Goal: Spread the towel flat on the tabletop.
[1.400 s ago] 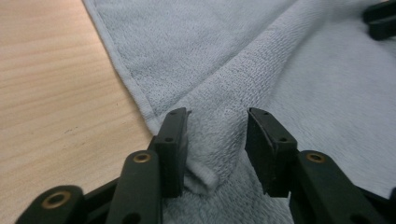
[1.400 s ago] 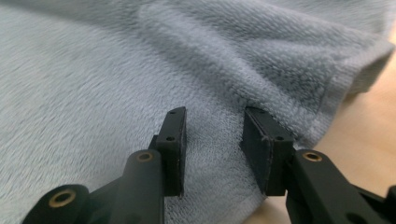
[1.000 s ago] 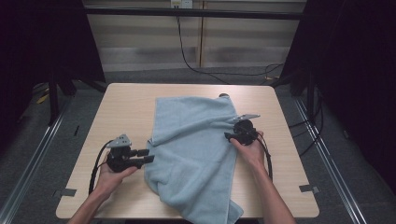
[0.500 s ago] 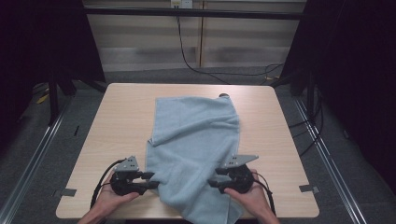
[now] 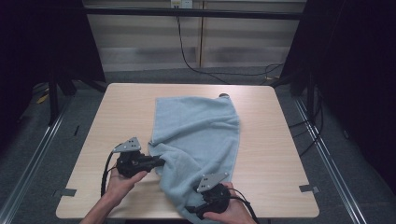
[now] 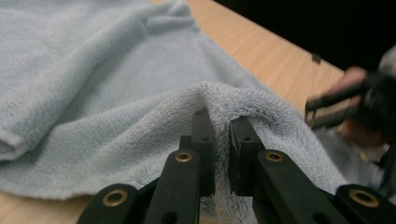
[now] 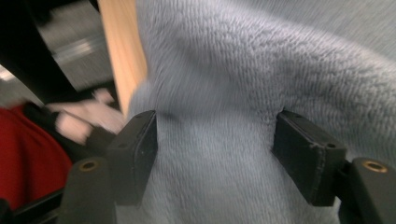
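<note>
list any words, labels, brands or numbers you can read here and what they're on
None: no readable text in any view.
The towel is plain light blue, with no tag or print showing.
The table is bare wood grain.
The left gripper and right gripper carry no legible marking; their grey plates are blank.
A small pale fitting on the far wall is too small to read.

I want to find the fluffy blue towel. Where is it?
In the high view the blue towel lies across the middle of the wooden table, its near end between the left gripper and right gripper.
</note>
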`<action>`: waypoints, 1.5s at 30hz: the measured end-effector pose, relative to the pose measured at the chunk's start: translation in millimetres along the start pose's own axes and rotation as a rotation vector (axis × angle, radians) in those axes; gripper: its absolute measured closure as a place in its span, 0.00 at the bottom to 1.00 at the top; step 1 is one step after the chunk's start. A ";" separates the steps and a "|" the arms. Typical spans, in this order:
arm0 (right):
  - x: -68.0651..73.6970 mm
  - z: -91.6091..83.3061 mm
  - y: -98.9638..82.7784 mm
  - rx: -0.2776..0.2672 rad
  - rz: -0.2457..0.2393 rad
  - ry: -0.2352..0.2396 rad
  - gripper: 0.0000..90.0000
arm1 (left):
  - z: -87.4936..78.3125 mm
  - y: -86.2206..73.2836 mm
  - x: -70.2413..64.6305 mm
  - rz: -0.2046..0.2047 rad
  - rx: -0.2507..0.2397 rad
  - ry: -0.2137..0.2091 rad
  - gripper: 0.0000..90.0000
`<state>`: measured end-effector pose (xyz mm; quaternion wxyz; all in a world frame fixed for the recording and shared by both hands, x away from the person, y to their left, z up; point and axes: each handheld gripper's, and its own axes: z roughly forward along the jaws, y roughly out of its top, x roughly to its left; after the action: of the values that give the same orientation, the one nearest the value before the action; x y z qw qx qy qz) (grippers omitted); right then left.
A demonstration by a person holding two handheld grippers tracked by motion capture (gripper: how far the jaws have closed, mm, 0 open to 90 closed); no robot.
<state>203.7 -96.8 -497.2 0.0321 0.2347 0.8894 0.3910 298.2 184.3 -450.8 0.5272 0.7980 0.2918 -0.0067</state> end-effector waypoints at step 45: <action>-142.8 -105.0 -20.5 -0.253 0.394 -0.429 0.66 | 1.1 -1.4 27.0 0.088 0.053 0.087 0.52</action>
<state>297.2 -243.5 -457.2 0.1714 0.4738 0.7440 0.4389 320.2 196.1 -461.0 0.4926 0.8232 0.2789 0.0434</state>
